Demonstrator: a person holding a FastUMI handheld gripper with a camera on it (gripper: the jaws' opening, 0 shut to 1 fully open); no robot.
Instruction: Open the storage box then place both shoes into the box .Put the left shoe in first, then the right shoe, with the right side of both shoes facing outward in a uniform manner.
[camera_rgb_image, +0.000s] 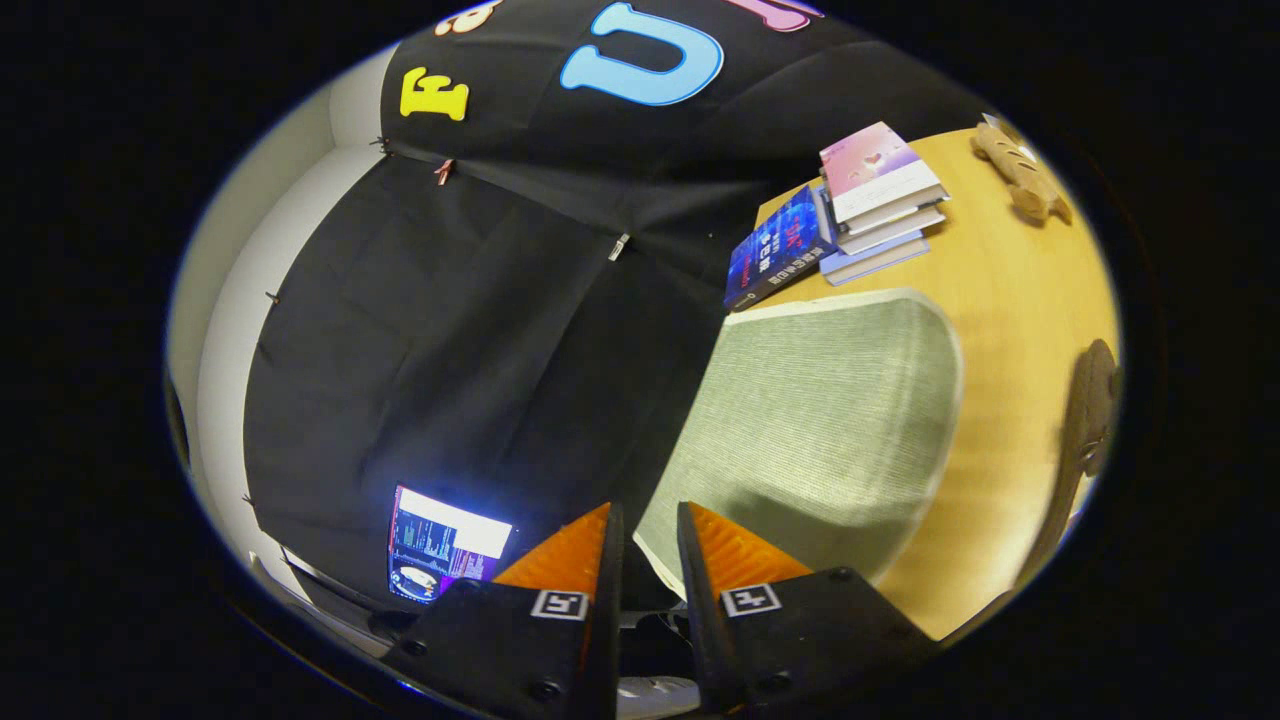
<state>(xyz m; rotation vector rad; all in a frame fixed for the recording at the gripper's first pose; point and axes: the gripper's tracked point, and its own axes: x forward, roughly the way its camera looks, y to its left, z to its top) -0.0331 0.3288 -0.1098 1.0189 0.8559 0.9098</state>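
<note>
— Opening the storage box is the step I'm on, I reckon. My jaws (647, 510) stand w/ a narrow slot between them, and the white-trimmed corner of the pale green, woven-fabric box lid (820, 420) sits right at that slot, just ahead of the tips.

— Clamped on it or not?

— Can't tell. The rim runs in behind one of my fingers; whether both sides press on it isn't visible.

— How to do it well, then?

— Get both sides on the stiff trim, not the soft weave, and swing the lid up along its hinge line rather than tugging it twd me. Fabric probably flexes, so go slow and watch it doesn't slip.

— Box position?

— On the light wooden tabletop (1010, 300), taking up the near part, just beyond my tips.

— Other stuff?

— Stack of pale-covered books (880, 200) beyond the lid, a dark blue book (780, 245) touching it, a tan biscuit-shaped toy (1020, 170) further off. A dark brown shape (1090, 410) at the far side, too warped to ID.

— Room?

— Black cloth wall (450, 330) behind, white wall (225, 330) past it, a lit laptop screen (445, 545) low beside my fingers.
</note>
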